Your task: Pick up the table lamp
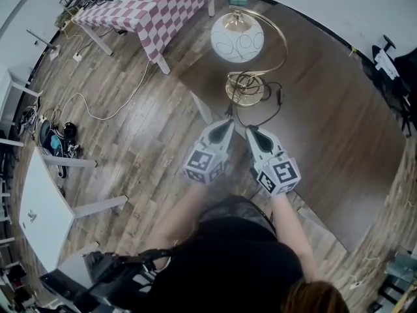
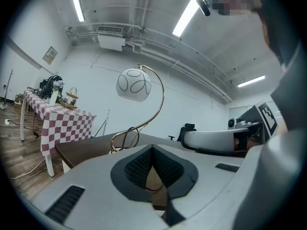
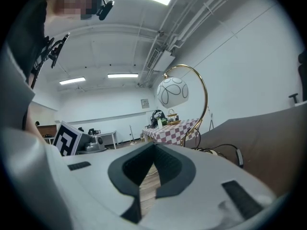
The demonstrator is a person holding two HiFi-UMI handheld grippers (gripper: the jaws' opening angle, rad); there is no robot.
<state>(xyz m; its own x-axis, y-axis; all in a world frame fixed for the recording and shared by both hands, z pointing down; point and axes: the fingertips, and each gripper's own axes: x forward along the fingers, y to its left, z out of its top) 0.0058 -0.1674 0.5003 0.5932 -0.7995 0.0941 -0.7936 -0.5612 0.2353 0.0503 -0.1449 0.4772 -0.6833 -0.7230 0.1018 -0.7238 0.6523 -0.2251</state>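
The table lamp stands on a dark brown table point(image 1: 339, 129). Its white globe shade point(image 1: 237, 38) with dark swirls hangs from a curved brass arm point(image 1: 281, 44) over a round brass base point(image 1: 245, 90), with a black cord point(image 1: 270, 103) coiled round the base. In the left gripper view the shade point(image 2: 134, 85) hangs ahead, slightly to the left; in the right gripper view the shade point(image 3: 172, 92) is ahead on the right. My left gripper point(image 1: 227, 120) and right gripper point(image 1: 251, 130) point side by side at the base, just short of it. Both are shut with nothing between the jaws.
A table with a red and white checked cloth point(image 1: 156, 5) stands at the back left. A white table point(image 1: 39, 207) is at the left, with cables point(image 1: 98, 109) and gear on the wooden floor. The dark table's near corner point(image 1: 195, 96) lies beside my left gripper.
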